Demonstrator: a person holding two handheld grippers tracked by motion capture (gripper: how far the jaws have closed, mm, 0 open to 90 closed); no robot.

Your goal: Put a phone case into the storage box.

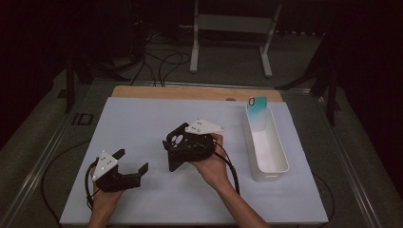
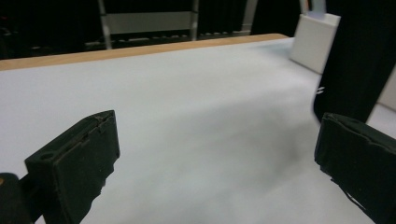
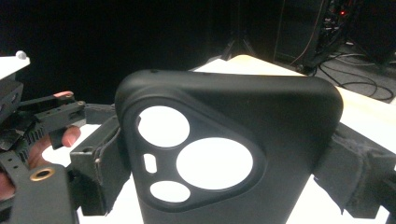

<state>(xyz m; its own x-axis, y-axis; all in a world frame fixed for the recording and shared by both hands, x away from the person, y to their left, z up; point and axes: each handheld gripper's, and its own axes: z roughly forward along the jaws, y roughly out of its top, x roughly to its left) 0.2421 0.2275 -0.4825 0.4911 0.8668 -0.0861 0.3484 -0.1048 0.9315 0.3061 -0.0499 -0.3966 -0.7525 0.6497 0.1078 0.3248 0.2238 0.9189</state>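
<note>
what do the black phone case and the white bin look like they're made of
Phone case: likely soft silicone or rubbery plastic; matte black, rounded edges, smooth camera cutouts, no glare. It sits between the right hand-held gripper's pads.
White bin: probably hard moulded plastic; thin even walls, rolled rim, slight sheen.

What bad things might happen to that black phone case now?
1. Only the right gripper holds the black phone case, pinched by its sides above the table; it might slip and drop.
2. The left gripper is open and empty, close beside the case; a careless move might bump it.
3. The white bin already has a phone leaning at its far end, which could get knocked over.
</note>
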